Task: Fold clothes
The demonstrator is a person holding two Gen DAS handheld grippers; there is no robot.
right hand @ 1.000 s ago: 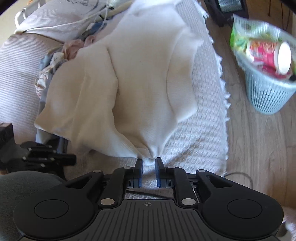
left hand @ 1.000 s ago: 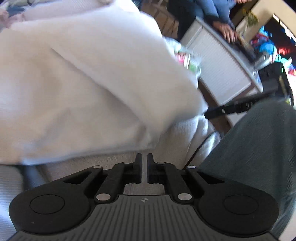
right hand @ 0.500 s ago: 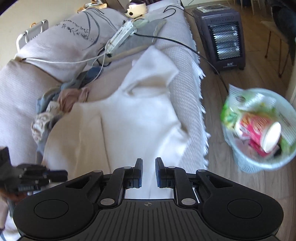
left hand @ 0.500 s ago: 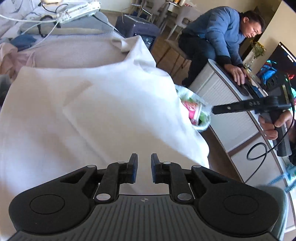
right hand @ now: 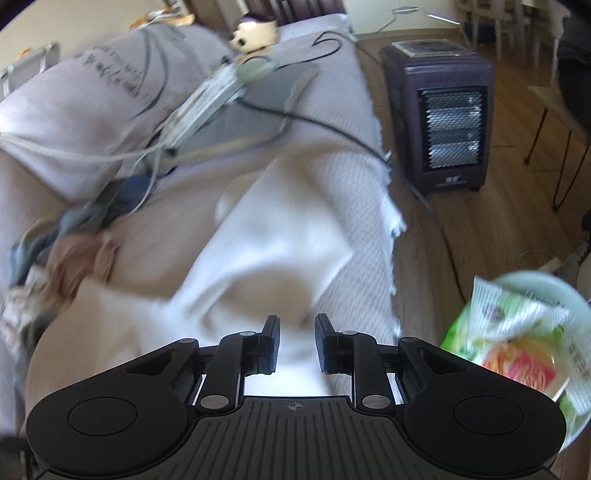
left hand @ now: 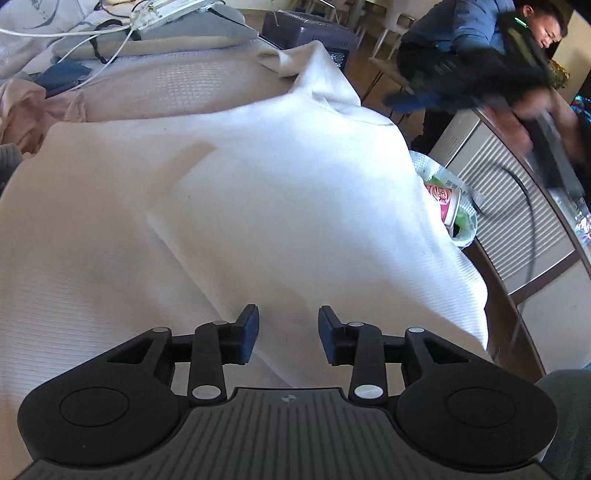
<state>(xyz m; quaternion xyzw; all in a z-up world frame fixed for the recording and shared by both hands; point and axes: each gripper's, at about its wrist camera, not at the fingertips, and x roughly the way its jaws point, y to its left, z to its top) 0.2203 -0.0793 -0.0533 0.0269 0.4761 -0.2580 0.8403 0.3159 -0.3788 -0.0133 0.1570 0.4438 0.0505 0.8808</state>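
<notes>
Right wrist view is motion-blurred, so cloth edges there are soft and I can't read the print on the packets. In the left wrist view my right hand-held gripper point(left hand: 406, 98) is a dark smear at upper right; I can't tell its jaw state from that view, but its own camera shows the right hand-held gripper point(right hand: 297, 345) with jaws spread apart and nothing between them. My left hand-held gripper point(left hand: 288, 334) is also spread, empty, hovering over the white garment point(left hand: 258, 206). The garment lies on the bed point(left hand: 177, 81), folded over itself with a flap edge running diagonally; its far end rises to a peak near the bed's edge and its right side drapes off the bed, hiding the floor there. The near hem is cut off behind the gripper body. A crumpled pile of other clothes point(right hand: 70, 254) sits at the left, too blurred to separate. The wastebasket point(right hand: 543, 284) by the bed holds a green-and-white wrapper point(right hand: 517, 314) and a red packet; in the left view the garment covers most of it. A heater point(right hand: 439, 118) stands on the floor, a power strip point(left hand: 166, 5) with cables lies at the bed's far end, and a person in a blue jacket point(left hand: 469, 26) is at a counter point(left hand: 495, 184), partly hidden by the smear.
</notes>
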